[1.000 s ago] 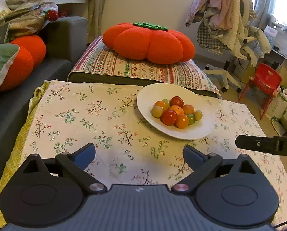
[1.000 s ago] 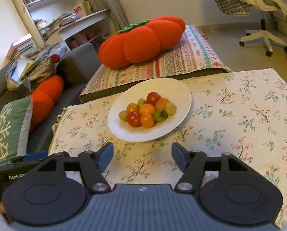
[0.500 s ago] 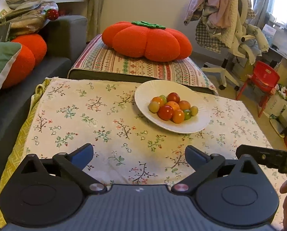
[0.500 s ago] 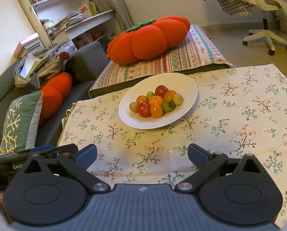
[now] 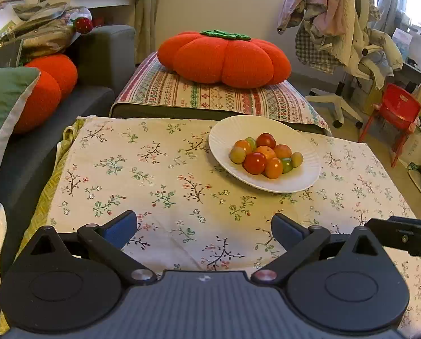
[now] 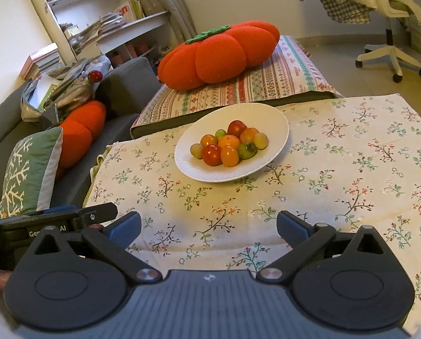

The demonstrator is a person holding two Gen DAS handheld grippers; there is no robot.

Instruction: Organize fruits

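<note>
A white plate (image 5: 230, 130) (image 6: 255, 115) stands on the flowered tablecloth (image 5: 154, 180) and holds a heap of several small red, orange and green fruits (image 5: 264, 156) (image 6: 228, 147). My left gripper (image 5: 203, 224) is open over the cloth, short of the plate, with nothing between its blue pads. My right gripper (image 6: 207, 226) is also short of the plate; its jaws are opening wide and nothing is between them. Each gripper shows at the edge of the other's view.
Behind the table, a big orange pumpkin cushion (image 5: 224, 56) lies on a striped ottoman (image 5: 210, 99). A grey sofa (image 5: 21, 155) with cushions is at the left. An office chair (image 5: 346, 42) hung with clothes and a red child's chair (image 5: 394, 113) stand at the right.
The right gripper's jaws have spread much wider, and it has drawn back a little from the plate. The left gripper stays open, with hardly any shift.
</note>
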